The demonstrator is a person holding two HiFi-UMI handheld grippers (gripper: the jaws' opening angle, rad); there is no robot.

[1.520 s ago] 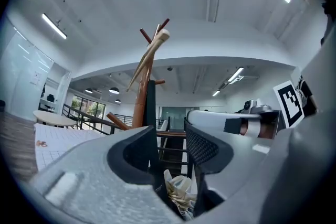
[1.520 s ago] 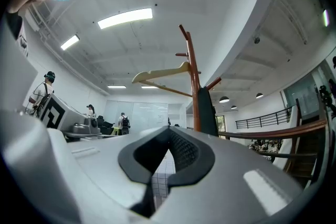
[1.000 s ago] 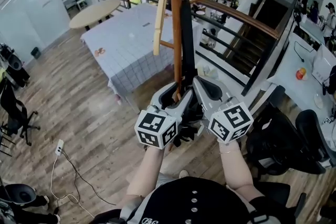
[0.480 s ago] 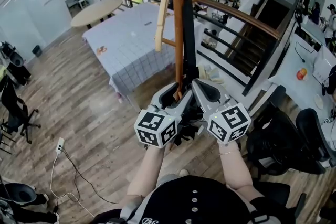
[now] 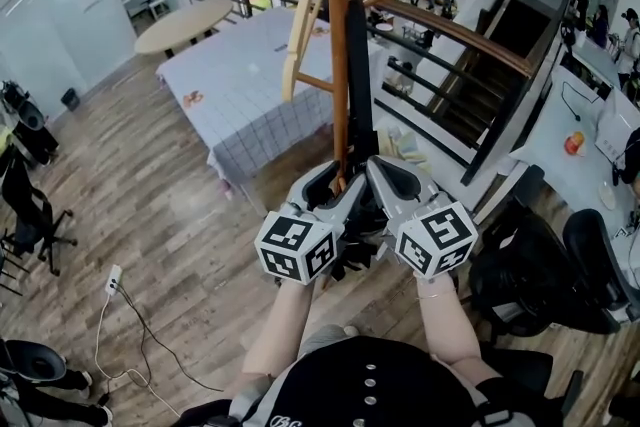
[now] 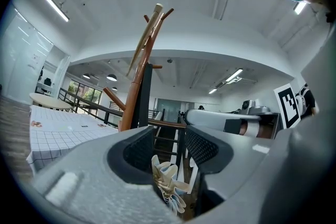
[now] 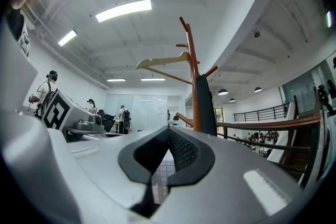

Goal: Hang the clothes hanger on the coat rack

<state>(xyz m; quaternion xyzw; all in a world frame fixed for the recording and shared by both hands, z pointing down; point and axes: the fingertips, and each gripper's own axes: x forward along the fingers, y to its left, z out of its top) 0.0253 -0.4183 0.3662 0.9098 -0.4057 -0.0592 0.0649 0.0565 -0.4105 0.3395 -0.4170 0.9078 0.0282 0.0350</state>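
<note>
Wood on wood in head view: clothes hanger (image 5: 303, 15) hung high on coat rack (image 5: 338, 85), askew. Left gripper view: left gripper (image 6: 168, 136) spread, empty, beside the rack. Right gripper view: right gripper (image 7: 169, 134) pinched together, empty. Could knock the coat rack on withdrawal and shake the clothes hanger loose

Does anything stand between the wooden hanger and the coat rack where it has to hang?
Nothing visible does. The hanger already hangs high on the coat rack, close beside its pole. The left claw and the right claw are low by the pole and hold nothing.
</note>
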